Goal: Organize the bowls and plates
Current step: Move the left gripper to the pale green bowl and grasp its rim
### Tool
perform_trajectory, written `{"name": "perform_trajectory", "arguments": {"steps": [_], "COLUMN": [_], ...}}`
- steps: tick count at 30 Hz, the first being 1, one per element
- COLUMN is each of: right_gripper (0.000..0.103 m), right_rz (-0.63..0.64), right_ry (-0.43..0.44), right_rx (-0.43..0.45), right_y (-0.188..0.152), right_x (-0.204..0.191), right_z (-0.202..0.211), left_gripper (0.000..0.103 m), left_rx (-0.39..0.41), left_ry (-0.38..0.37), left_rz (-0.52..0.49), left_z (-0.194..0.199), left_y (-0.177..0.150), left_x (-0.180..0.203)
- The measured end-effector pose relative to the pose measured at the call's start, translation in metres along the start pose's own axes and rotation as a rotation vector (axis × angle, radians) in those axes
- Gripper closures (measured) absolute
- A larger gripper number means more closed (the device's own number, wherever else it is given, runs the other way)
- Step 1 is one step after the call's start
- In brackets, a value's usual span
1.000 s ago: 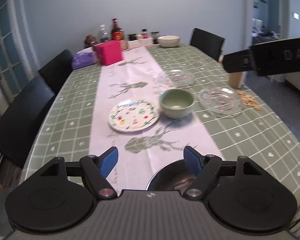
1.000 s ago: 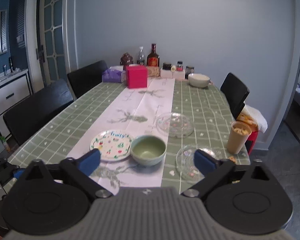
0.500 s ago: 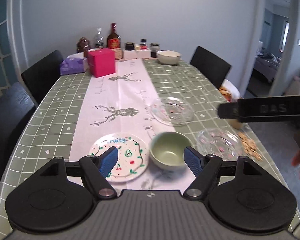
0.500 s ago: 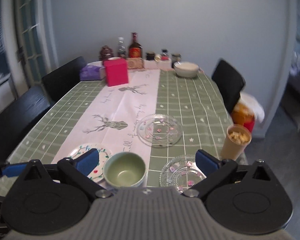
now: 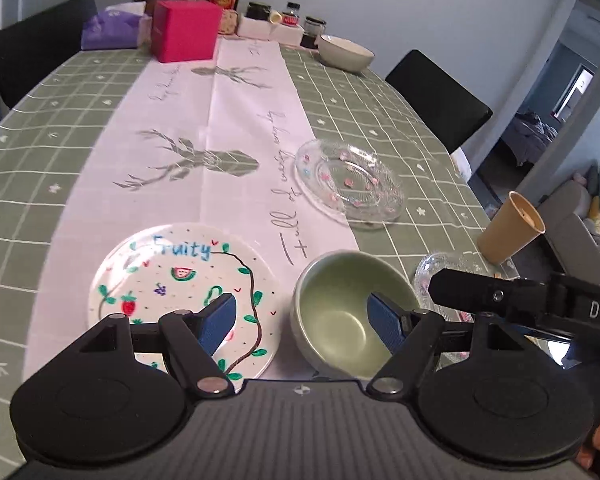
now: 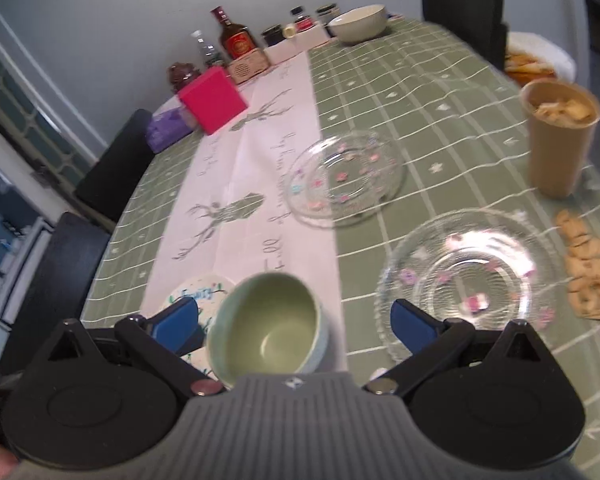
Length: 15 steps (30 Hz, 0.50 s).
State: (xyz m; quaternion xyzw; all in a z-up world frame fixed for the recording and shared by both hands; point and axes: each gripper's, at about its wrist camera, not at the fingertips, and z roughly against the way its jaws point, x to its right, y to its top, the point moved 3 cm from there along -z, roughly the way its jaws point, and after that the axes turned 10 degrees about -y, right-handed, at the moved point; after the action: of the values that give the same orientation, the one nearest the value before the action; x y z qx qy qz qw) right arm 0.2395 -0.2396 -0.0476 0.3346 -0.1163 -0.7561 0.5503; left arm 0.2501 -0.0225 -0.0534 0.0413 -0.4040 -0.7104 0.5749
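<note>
Both grippers' jaws gape empty above the green bowl (image 5: 350, 312) and painted plate (image 5: 180, 280).

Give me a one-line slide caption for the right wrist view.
Open right hand-held gripper above green bowl, two glass plates and cup beyond.

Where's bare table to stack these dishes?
Free: the runner between the pink box and painted plate, and the green cloth left of it. Crowded: green bowl, two glass plates, cup, spilled snacks.
</note>
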Motion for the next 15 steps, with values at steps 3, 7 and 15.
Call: {"name": "perform_trajectory", "arguments": {"steps": [3, 7, 15], "right_gripper": [0.003, 0.003, 0.013], "right_rz": [-0.034, -0.154, -0.174], "right_ry": [0.01, 0.125, 0.189], "right_rx": [-0.002, -0.05, 0.026], "right_y": [-0.005, -0.013, -0.018], "right_x": [0.014, 0.03, 0.025], "right_z": [-0.013, -0.033, -0.022], "left_gripper": [0.015, 0.023, 0.048], "left_rx": [0.005, 0.029, 0.019], "left_ry": [-0.031, -0.046, -0.115], "left_rz": [0.0, 0.039, 0.082], "left_z": [-0.007, -0.016, -0.023], "left_y": [-0.008, -0.014, -0.014], "left_x": [-0.007, -0.013, -0.014]}}
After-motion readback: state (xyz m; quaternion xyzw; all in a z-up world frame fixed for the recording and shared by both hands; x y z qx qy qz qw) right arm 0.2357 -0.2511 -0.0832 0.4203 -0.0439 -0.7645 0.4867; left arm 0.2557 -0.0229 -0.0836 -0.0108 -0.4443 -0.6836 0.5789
